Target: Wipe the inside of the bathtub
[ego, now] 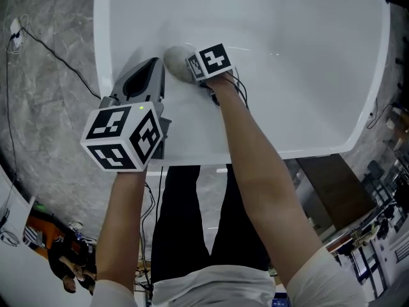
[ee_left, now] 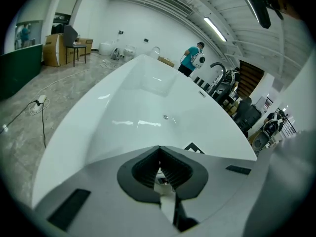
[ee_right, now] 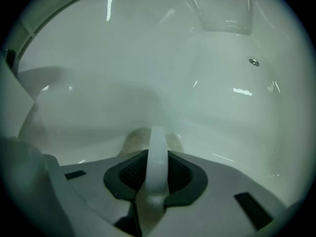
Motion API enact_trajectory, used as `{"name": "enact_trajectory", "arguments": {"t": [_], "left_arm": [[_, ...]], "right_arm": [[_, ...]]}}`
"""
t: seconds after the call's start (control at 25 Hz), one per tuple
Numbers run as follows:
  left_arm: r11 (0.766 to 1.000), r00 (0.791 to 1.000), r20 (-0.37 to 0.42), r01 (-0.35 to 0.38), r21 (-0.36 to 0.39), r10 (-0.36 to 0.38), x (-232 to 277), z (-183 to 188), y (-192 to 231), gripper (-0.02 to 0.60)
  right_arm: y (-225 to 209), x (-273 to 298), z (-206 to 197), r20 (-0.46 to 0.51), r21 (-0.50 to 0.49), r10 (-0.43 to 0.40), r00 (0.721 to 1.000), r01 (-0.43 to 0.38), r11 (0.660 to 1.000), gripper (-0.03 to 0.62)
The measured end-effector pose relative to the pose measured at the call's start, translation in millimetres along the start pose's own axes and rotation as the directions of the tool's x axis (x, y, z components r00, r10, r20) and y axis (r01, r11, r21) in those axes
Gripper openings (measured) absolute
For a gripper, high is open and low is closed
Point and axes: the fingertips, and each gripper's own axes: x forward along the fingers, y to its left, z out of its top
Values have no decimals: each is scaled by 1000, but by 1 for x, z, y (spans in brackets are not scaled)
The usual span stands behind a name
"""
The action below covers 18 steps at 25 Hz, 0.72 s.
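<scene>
The white bathtub (ego: 294, 69) fills the upper head view, seen from its near end. My right gripper (ego: 193, 70) is inside it near the near wall, shut on the white handle strip (ee_right: 157, 152) of a grey round wiping pad (ego: 176, 61). The pad (ee_right: 132, 141) rests against the tub's inner surface (ee_right: 197, 83). My left gripper (ego: 152, 69) hangs over the tub's near left rim with its jaws closed together (ee_left: 159, 154) and nothing held. A small metal fitting (ee_right: 254, 61) sits on the tub's far wall.
A black cable (ego: 45, 43) runs across the grey marble floor left of the tub. Dark furniture and clutter (ego: 377, 190) stand at the right. In the left gripper view, cardboard boxes (ee_left: 54, 48) and a person in a teal top (ee_left: 190, 58) are far behind the tub.
</scene>
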Motion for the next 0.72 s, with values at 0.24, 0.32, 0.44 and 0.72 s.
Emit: {"name": "enact_trajectory", "arguments": {"t": [0.24, 0.32, 0.44, 0.72], "left_arm": [[1000, 998, -56, 4, 7, -4, 14, -12, -4, 9], [1000, 998, -65, 9, 8, -9, 19, -13, -5, 9], [1000, 997, -78, 10, 16, -8, 28, -14, -7, 9], [1000, 993, -116, 7, 30, -4, 47, -23, -7, 9]], "right_arm": [[-6, -1, -3, -7, 2, 3, 1000, -3, 1000, 97], [-7, -3, -4, -8, 5, 4, 1000, -4, 1000, 97], [-11, -6, -6, -10, -1, 0, 1000, 0, 1000, 97], [-35, -17, -17, -34, 14, -30, 999, 31, 999, 97]]}}
